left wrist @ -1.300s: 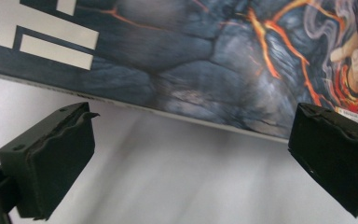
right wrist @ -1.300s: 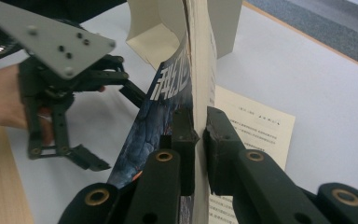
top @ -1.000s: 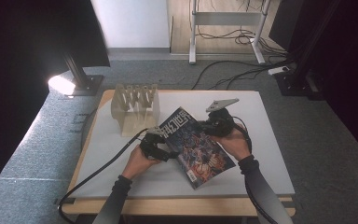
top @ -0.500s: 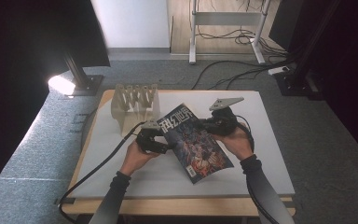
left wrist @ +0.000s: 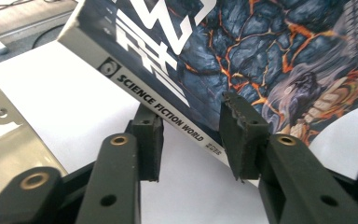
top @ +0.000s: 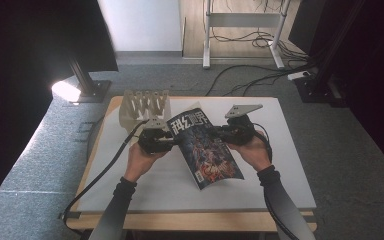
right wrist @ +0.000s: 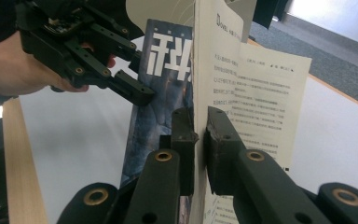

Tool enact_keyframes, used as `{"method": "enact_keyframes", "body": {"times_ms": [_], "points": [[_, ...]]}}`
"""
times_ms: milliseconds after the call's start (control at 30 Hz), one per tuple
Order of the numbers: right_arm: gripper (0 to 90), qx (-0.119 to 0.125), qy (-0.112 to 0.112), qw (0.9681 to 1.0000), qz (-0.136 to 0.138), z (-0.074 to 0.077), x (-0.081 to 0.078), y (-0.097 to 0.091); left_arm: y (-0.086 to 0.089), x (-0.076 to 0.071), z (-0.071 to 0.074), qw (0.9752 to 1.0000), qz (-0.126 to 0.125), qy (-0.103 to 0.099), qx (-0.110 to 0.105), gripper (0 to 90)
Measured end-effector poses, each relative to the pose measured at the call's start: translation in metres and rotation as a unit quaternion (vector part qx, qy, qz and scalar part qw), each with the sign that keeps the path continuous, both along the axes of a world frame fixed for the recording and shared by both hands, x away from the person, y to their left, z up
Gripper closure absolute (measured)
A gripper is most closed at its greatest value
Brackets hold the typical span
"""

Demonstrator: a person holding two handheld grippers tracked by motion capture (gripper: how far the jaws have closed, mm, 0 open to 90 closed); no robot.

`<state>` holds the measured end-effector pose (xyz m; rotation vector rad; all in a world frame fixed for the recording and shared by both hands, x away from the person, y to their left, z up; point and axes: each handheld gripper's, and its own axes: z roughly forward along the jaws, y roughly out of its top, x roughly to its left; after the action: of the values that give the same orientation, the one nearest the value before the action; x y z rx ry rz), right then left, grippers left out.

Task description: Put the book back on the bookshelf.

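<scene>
A magazine (top: 205,150) with a dark blue and orange cover hangs tilted above the white table (top: 280,175), held between both grippers. My left gripper (top: 172,141) is at its spine. In the left gripper view the jaws (left wrist: 193,140) straddle the spine printed "SCIENCE FICTION WORLD" (left wrist: 261,56), one pad under it and one on the cover. My right gripper (top: 219,132) holds the opposite edge. In the right gripper view its jaws (right wrist: 199,135) are shut on the magazine (right wrist: 161,107), with a text page fanned out to the right. The left gripper (right wrist: 135,91) shows beyond it.
A metal slotted rack (top: 145,106) stands at the table's far left, just behind the left gripper; its edge shows as a metal rack (left wrist: 9,140) in the left gripper view. A lamp (top: 65,91) glows on the floor at the left. Cables (top: 105,170) trail off the table's front left.
Both grippers have carried the magazine away from me and a little left, toward the rack. It has risen off the table and tilted more upright.
</scene>
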<state>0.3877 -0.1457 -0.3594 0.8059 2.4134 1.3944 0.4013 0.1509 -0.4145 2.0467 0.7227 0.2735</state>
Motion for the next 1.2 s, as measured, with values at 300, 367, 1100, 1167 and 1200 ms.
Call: {"method": "enact_keyframes", "body": {"times_ms": [300, 367, 1100, 1167, 1200], "points": [[81.6, 0.004, -0.012, 0.9998, -0.016, 0.001, 0.001, -0.012, 0.006, -0.010, 0.024, 0.9998, -0.013, -0.007, -0.016, 70.8], [81.7, 0.003, -0.015, 0.9996, -0.022, 0.001, 0.001, -0.014, 0.005, -0.014, 0.031, 0.9997, -0.016, -0.019, -0.009, 73.0], [81.1, 0.007, -0.026, 0.9991, -0.032, -0.026, 0.003, -0.027, -0.015, -0.027, 0.046, 0.9921, -0.067, -0.092, 0.054, 59.2], [80.9, 0.008, -0.026, 0.9991, -0.031, -0.026, 0.003, -0.027, -0.018, -0.021, 0.045, 0.9931, -0.070, -0.081, 0.048, 58.1], [80.9, 0.009, -0.025, 0.9992, -0.031, -0.026, 0.003, -0.027, -0.020, -0.017, 0.043, 0.9935, -0.070, -0.074, 0.051, 58.3]]}}
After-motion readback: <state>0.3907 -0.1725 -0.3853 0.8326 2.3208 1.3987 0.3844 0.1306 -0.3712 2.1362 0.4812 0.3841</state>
